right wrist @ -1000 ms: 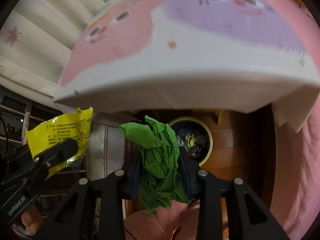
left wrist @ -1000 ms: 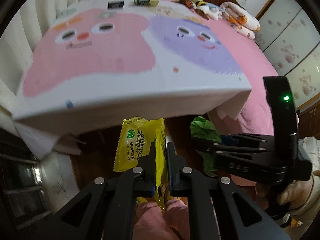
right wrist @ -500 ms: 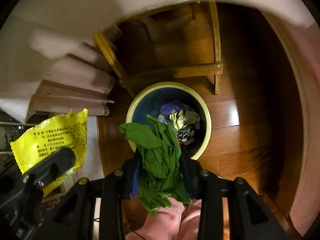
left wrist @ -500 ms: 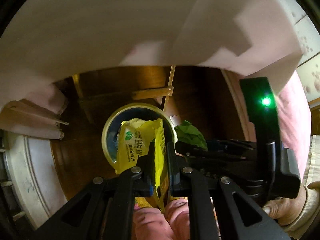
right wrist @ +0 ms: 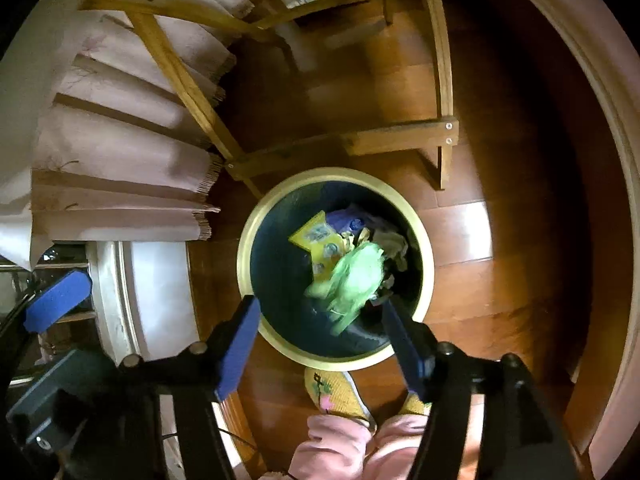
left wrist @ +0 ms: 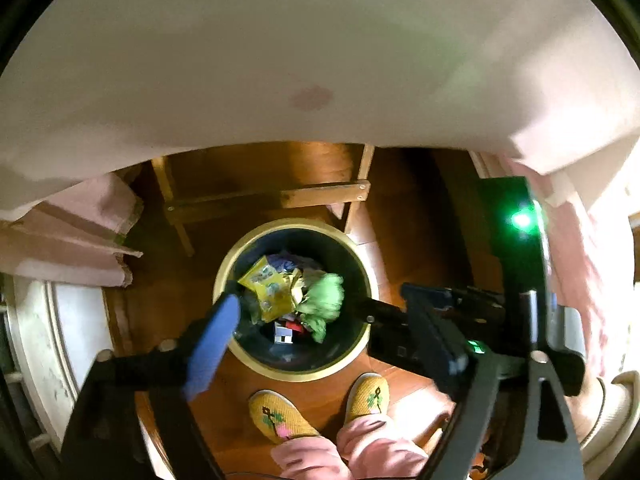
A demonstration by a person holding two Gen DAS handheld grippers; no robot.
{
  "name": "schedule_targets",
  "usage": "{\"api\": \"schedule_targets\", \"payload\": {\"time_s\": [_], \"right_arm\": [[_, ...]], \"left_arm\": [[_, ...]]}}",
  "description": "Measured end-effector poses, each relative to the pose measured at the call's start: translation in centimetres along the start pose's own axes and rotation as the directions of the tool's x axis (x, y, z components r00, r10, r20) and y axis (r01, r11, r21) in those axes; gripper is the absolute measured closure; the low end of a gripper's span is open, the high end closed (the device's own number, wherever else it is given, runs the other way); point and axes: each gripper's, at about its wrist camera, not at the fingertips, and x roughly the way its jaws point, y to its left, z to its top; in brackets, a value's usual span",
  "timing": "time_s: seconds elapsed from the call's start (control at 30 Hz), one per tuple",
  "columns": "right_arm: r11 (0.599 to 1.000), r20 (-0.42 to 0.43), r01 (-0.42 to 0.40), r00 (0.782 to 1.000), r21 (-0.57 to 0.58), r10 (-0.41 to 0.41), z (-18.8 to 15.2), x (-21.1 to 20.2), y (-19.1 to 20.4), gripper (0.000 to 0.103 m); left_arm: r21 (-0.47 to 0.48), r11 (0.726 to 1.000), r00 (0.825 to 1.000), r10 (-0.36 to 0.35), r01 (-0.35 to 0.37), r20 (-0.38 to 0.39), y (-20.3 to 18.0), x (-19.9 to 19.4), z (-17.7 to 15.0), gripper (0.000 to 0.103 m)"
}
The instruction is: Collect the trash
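Note:
A round dark bin with a pale yellow rim (left wrist: 224, 276) (right wrist: 426, 248) stands on the wooden floor under the table. The yellow snack wrapper (left wrist: 272, 292) (right wrist: 320, 244) and the green crumpled paper (left wrist: 324, 300) (right wrist: 356, 276) are inside the bin's mouth, blurred, on top of other trash. My left gripper (left wrist: 332, 324) is open and empty above the bin. My right gripper (right wrist: 320, 320) is open and empty above the bin; it also shows at the right of the left wrist view (left wrist: 432, 320).
A white tablecloth (left wrist: 304, 60) hangs over the bin. Wooden table legs and a crossbar (right wrist: 400, 140) stand just behind the bin. Pink curtain folds (right wrist: 120, 152) hang at the left. My feet in yellow slippers (left wrist: 280, 416) stand at the bin's near side.
Both grippers have opened. The yellow wrapper and the green paper have left the fingers and dropped into the bin. Both views now point more steeply down at the bin.

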Motion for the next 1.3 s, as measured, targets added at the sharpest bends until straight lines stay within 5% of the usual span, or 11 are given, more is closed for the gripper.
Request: {"api": "schedule_targets", "payload": {"time_s": [0.33,0.77,1.03,1.2,1.3], "right_arm": [[1.000,0.014,0.018,1.000,0.018,-0.019,-0.9,-6.9,1.1,0.035],[0.990,0.140,0.018,0.990,-0.138,0.002,-2.3,-25.3,8.4,0.034],[0.966,0.327,0.087,0.945,-0.244,-0.002,-0.4,-34.3,13.2,0.034],[0.960,0.442,0.133,0.897,-0.245,-0.012,2.5,-38.0,15.2,0.034],[0.956,0.467,0.150,0.884,-0.251,-0.016,4.3,-39.1,16.2,0.034]], "left_arm": [[-0.043,0.999,0.998,0.035,-0.033,0.045,-0.2,-7.6,-0.9,0.012],[0.071,0.996,0.981,0.034,-0.049,0.191,-2.2,-25.7,0.4,0.011],[0.150,0.985,0.936,0.030,-0.088,0.351,-2.3,-33.8,4.2,0.011],[0.181,0.966,0.881,0.081,-0.185,0.467,-2.5,-36.6,7.1,0.011],[0.168,0.964,0.864,0.098,-0.205,0.495,-2.3,-37.5,9.2,0.011]]}}
